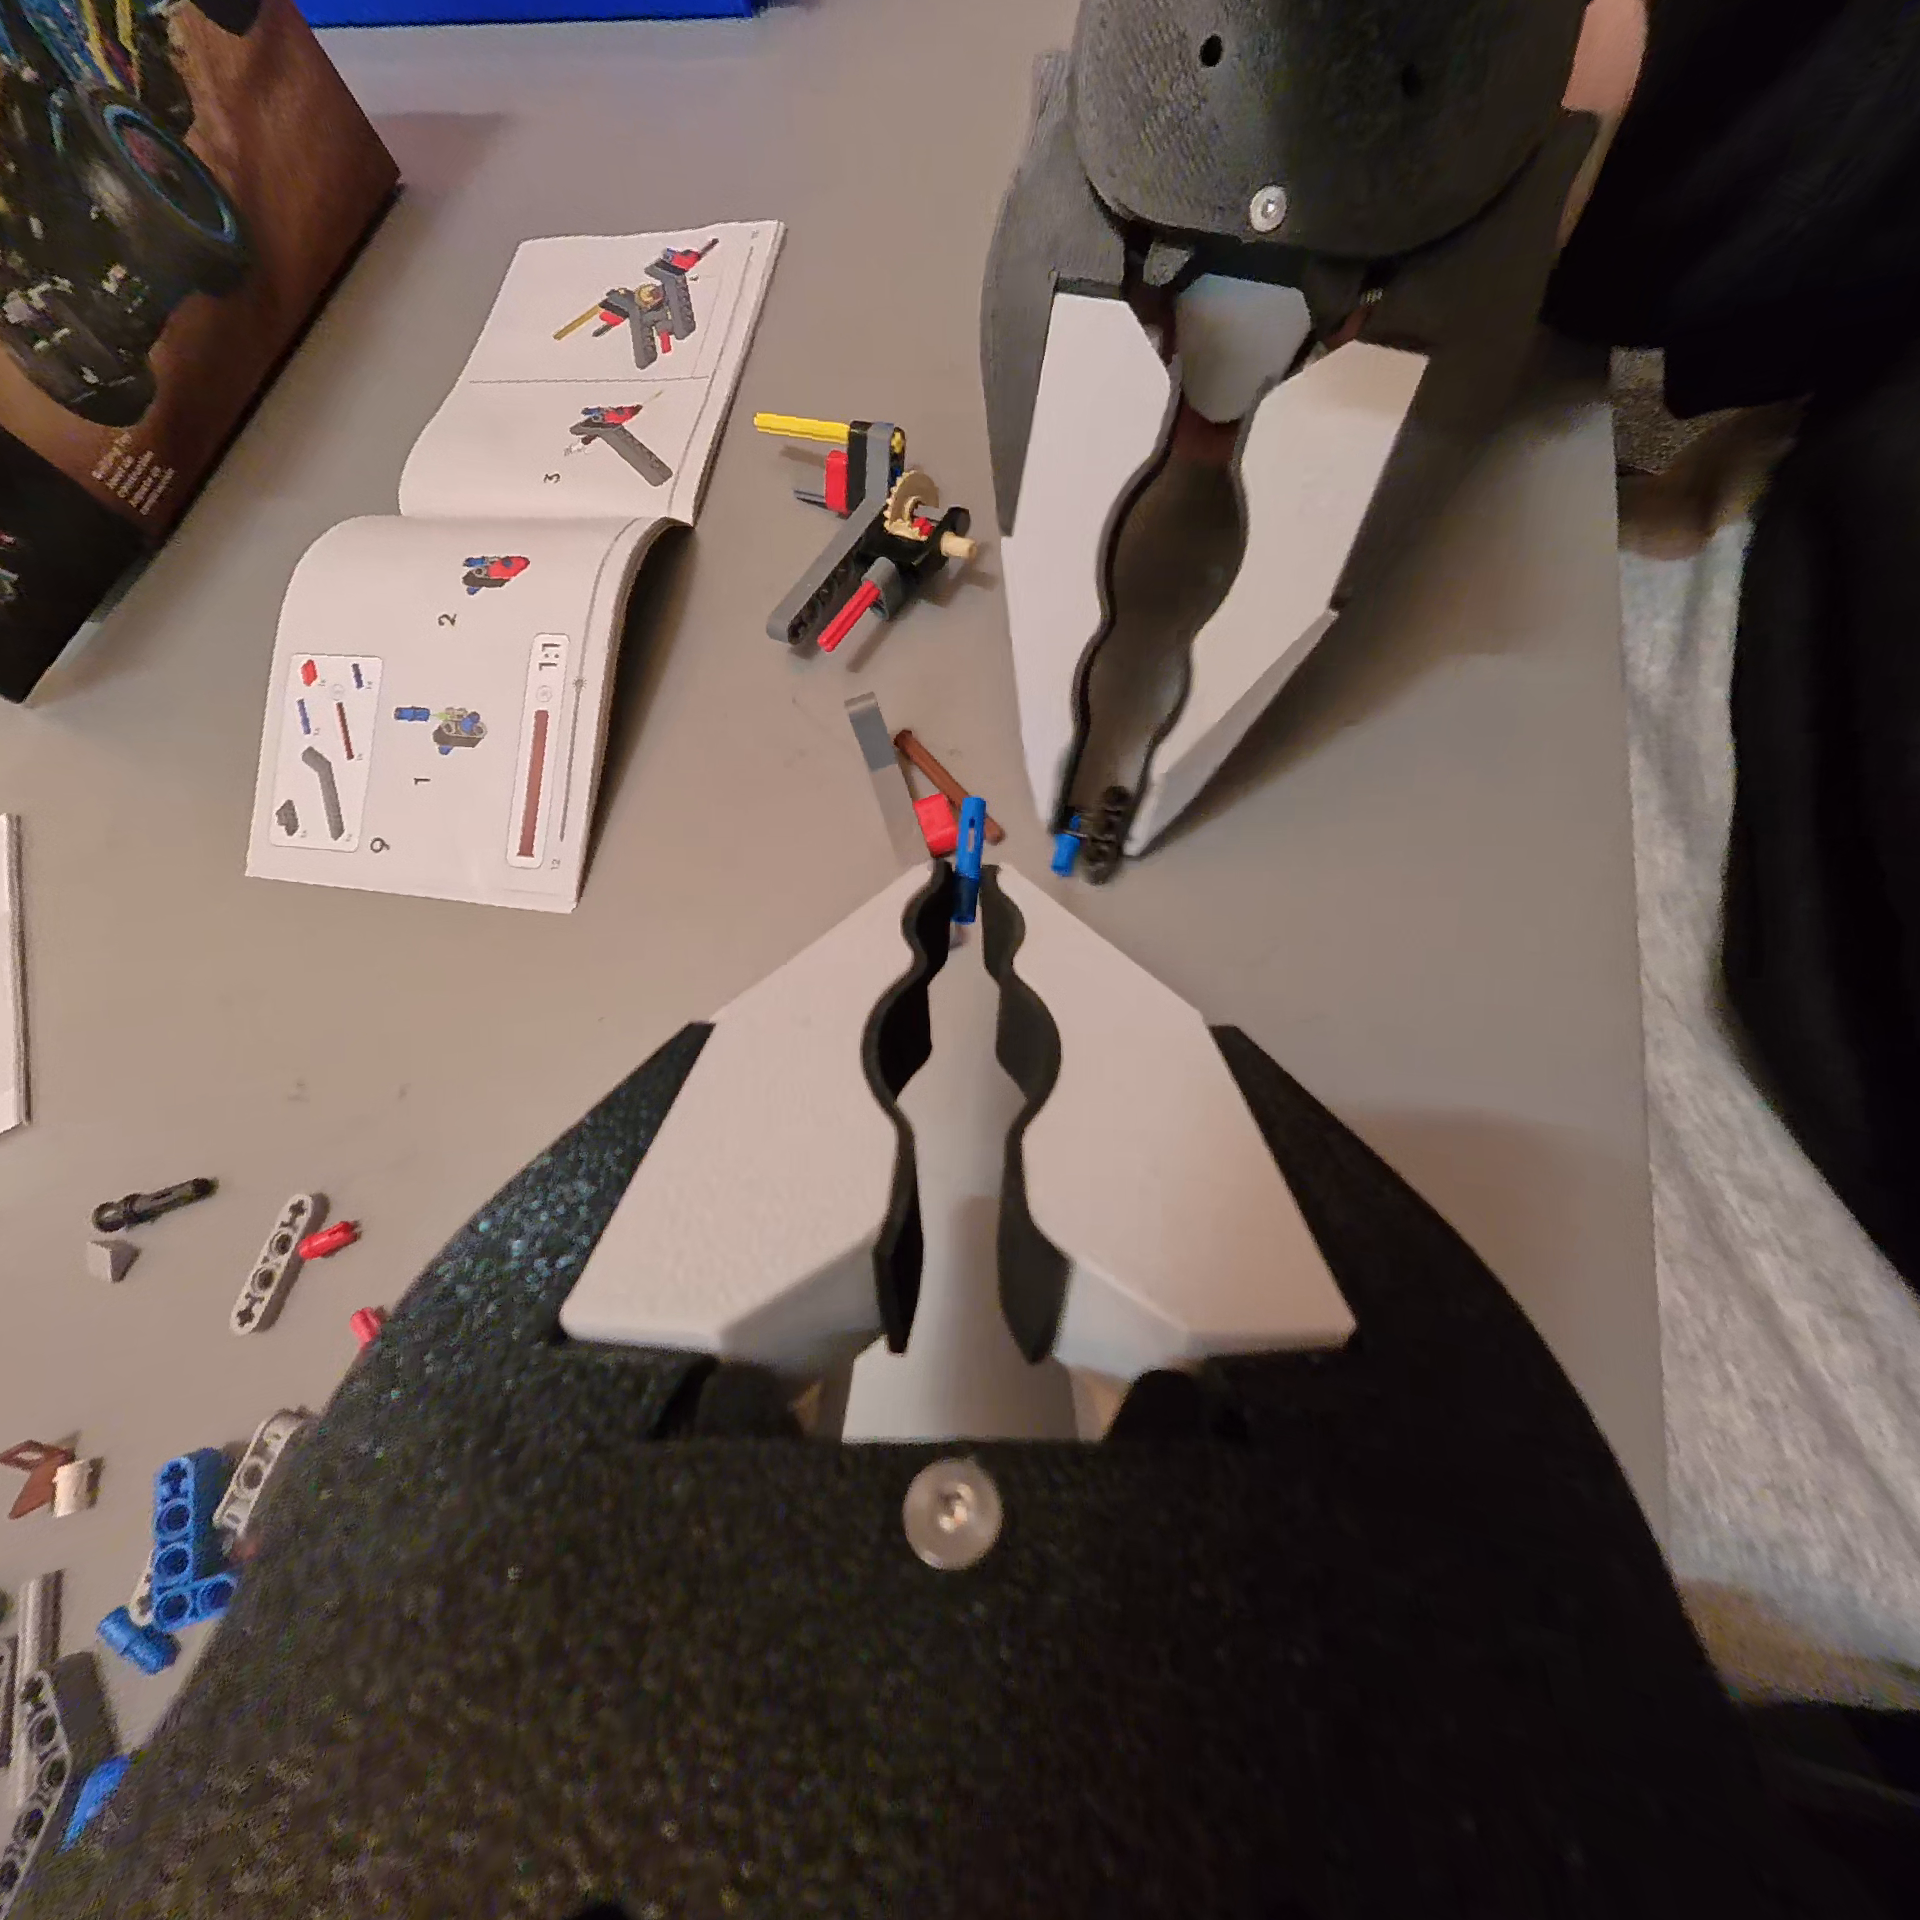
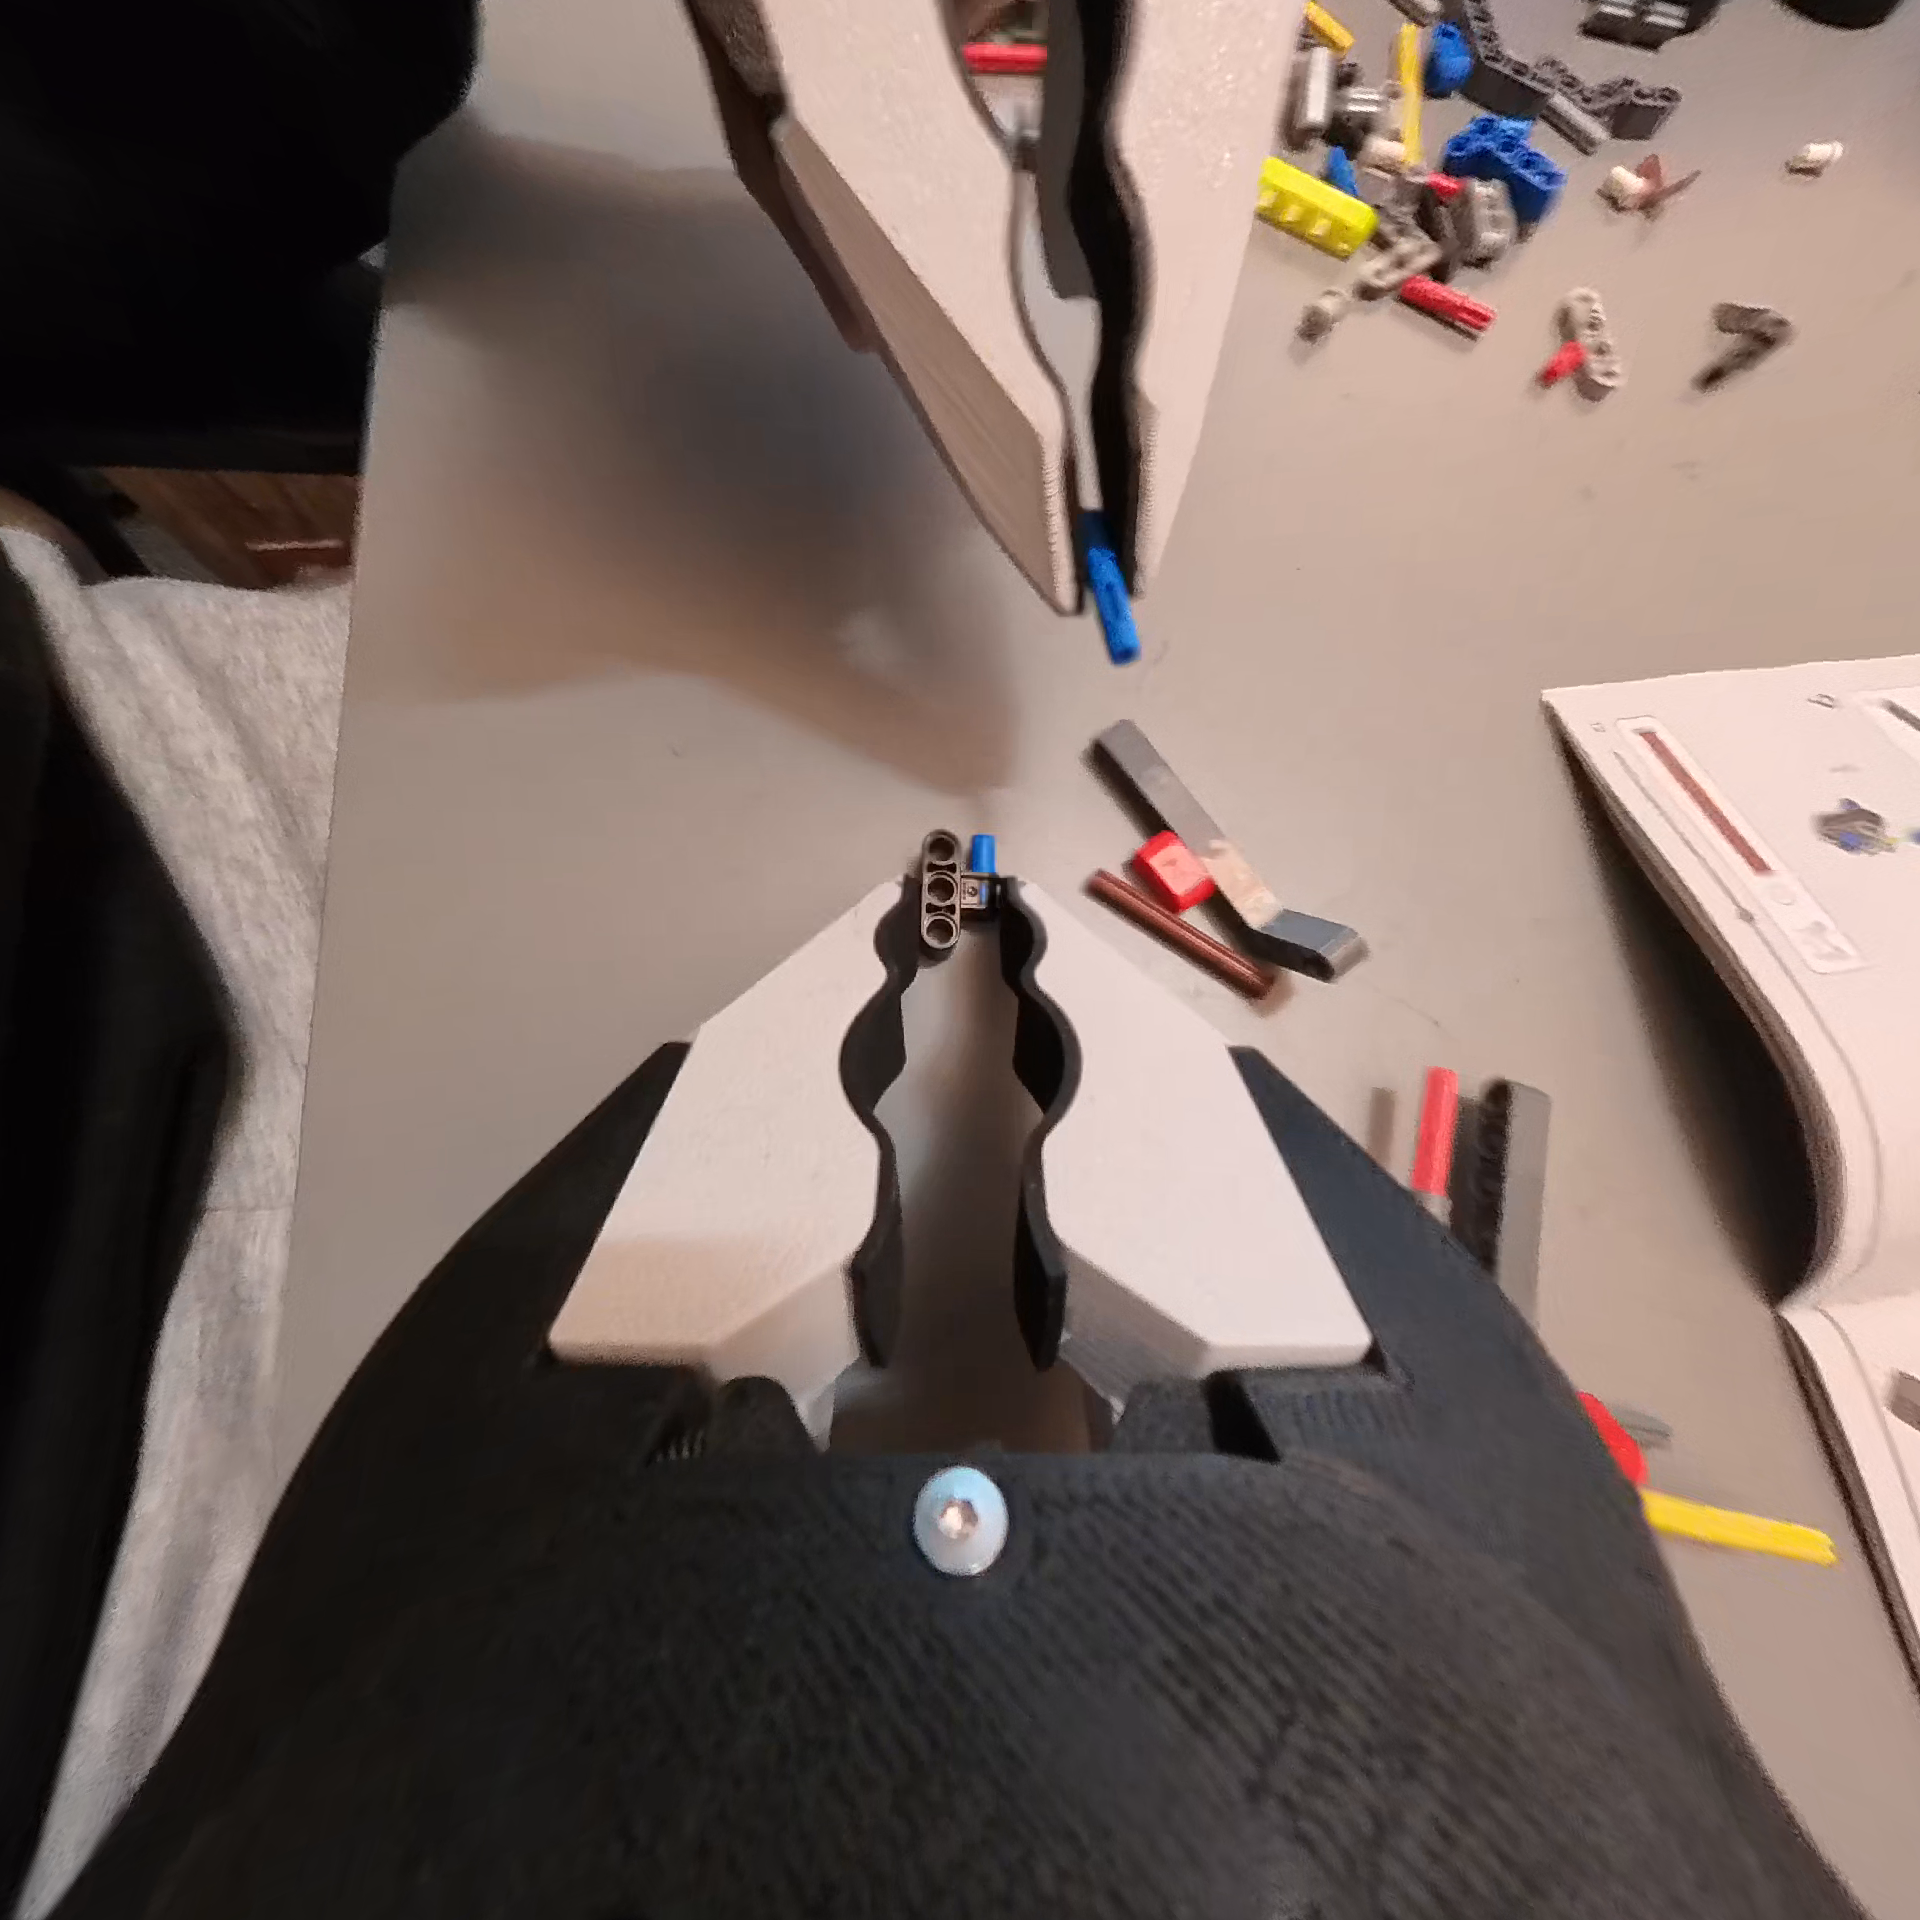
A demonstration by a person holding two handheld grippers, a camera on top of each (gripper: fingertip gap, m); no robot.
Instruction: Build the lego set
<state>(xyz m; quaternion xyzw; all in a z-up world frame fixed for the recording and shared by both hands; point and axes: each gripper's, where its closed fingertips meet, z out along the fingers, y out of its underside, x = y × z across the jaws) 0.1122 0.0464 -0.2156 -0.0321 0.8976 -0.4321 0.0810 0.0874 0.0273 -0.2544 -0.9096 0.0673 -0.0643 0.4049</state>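
My left gripper is shut on a blue pin that sticks out past its tips; the pin also shows in the right wrist view. My right gripper is shut on a small black three-hole connector with a blue pin in it; this connector also shows in the left wrist view. The two grippers face each other a short way apart above the grey table. Between them lie a grey bent beam, a red bush and a brown axle.
An open instruction booklet lies to the left, with a built sub-assembly beside it. The set's box stands at the far left. Loose parts lie scattered at the table's far side. The table edge and grey cloth are on the right.
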